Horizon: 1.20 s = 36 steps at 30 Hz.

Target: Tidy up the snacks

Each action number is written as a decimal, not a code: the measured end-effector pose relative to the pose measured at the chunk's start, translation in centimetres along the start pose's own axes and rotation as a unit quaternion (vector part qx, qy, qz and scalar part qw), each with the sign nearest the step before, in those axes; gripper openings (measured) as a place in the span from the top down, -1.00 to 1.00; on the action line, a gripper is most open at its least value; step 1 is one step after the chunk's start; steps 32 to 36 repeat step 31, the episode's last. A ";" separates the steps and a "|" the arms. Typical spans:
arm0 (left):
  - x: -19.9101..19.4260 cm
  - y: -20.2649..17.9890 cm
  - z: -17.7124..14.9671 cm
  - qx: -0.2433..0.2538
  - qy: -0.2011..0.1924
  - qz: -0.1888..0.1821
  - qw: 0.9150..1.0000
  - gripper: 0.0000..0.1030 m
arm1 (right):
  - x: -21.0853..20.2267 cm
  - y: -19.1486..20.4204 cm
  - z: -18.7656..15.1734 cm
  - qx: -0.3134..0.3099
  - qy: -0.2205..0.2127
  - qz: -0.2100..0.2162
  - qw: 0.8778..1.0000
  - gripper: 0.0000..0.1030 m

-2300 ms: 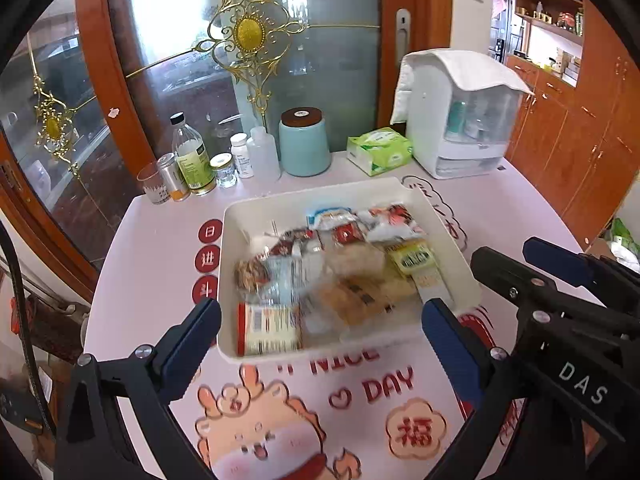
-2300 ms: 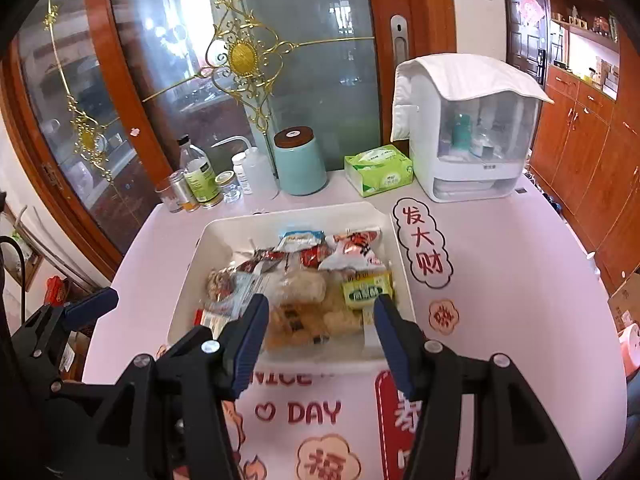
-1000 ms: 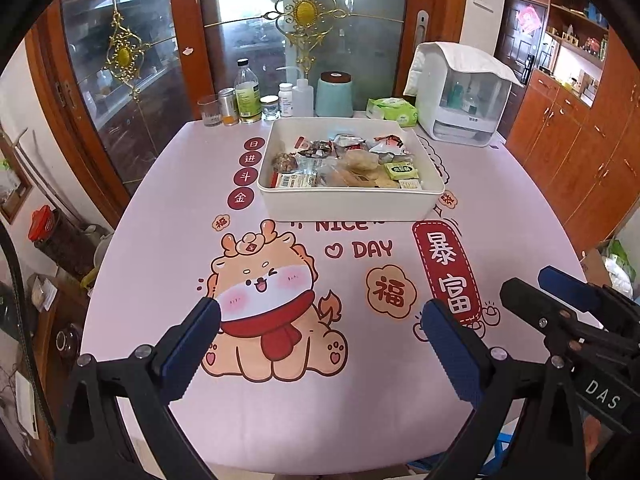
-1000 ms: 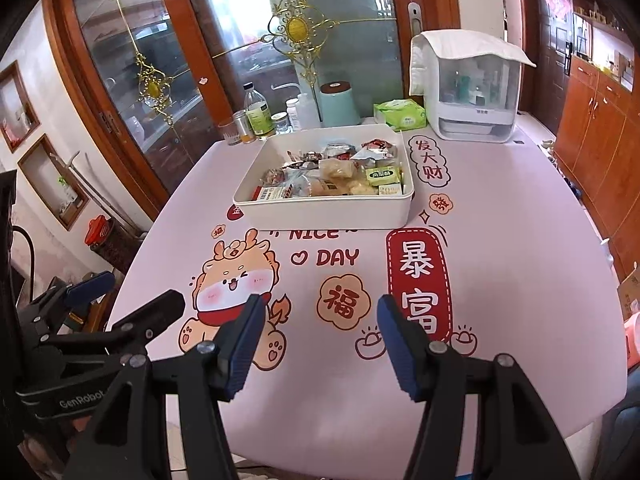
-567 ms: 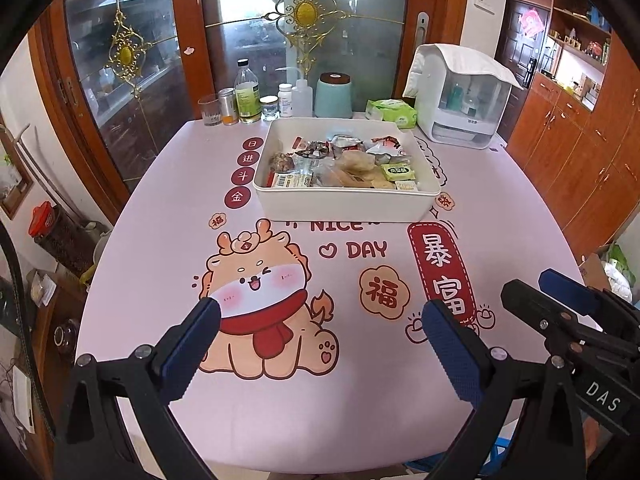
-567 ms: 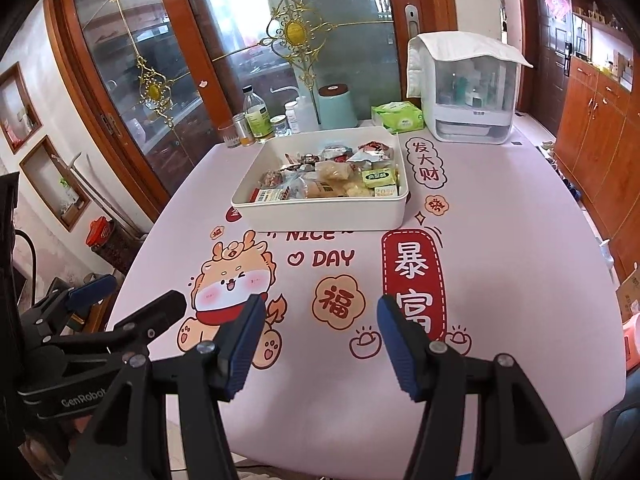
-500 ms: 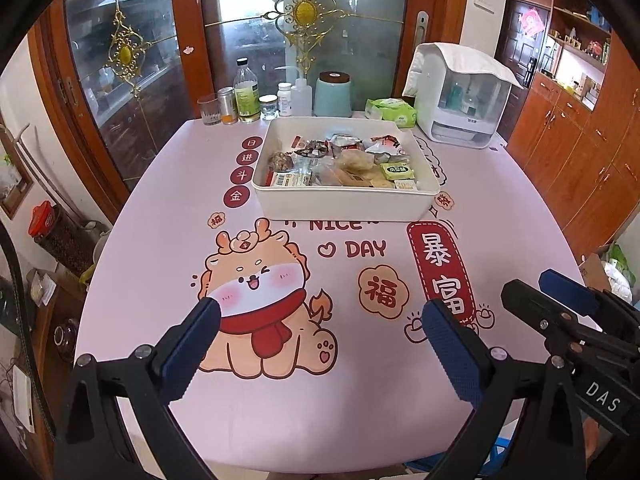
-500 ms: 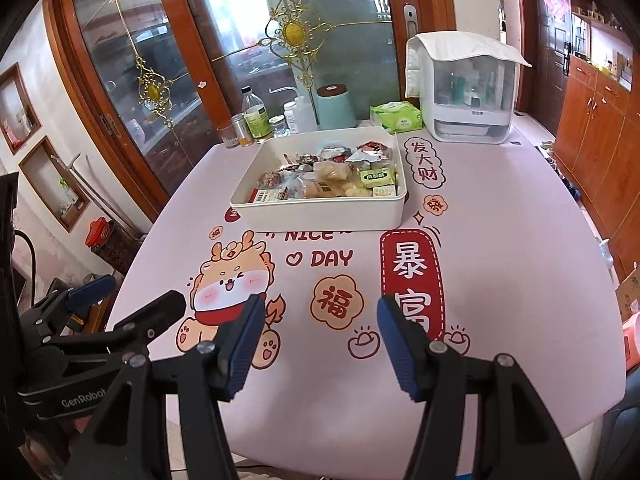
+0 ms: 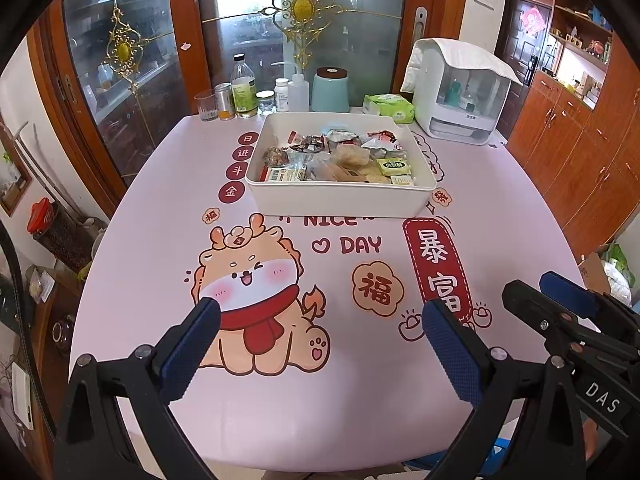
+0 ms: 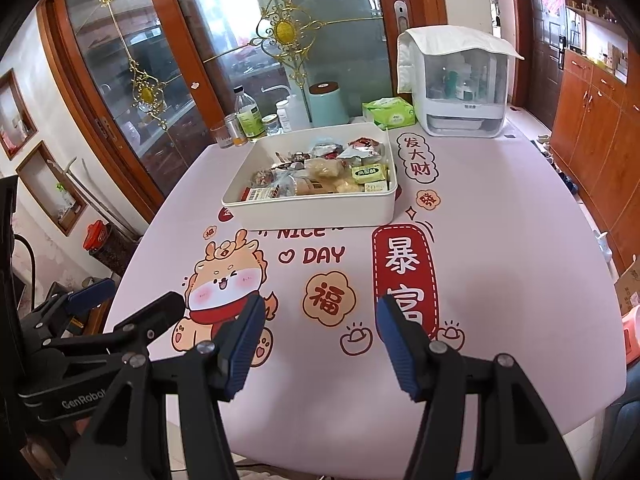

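The snacks lie heaped in a white rectangular tray that sits on the far half of the pink table, at about twelve o'clock from both cameras. The packets fill the tray's near and right parts; a yellow-green packet lies toward its right wall at about three o'clock within the tray, and a pale barcoded packet lies against the near left corner, at about seven o'clock. The tray's near wall just covers the top of the printed words "NICE DAY".

Beyond the tray, at eleven o'clock, stand a glass, a clear bottle with a green label and some small jars. At twelve o'clock is a mint-green canister with a brown lid, at one o'clock a green tissue pack, and further toward two o'clock a white cabinet draped with a cloth.

On the near half of the table a cartoon dragon is printed, with a red banner to its right.

The left gripper hangs over the table's near edge, its jaws wide apart with nothing between them. The right gripper hangs over the same edge beside it, its jaws also apart and empty. Both are well apart from the tray.
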<state>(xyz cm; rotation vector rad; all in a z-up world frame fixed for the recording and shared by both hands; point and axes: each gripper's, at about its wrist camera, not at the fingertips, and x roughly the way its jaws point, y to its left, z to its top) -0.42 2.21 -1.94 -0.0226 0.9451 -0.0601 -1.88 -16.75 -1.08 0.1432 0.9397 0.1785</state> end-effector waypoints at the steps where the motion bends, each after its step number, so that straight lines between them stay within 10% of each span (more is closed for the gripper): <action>1: 0.0 0.0 0.0 0.000 0.001 0.000 1.000 -0.95 | 0.0 0.0 0.0 0.000 0.000 0.000 1.000 -0.14; 36: 0.6 0.7 -0.2 -0.001 0.009 0.002 1.000 -0.95 | 0.7 0.0 -0.2 0.006 0.007 0.002 1.000 -0.14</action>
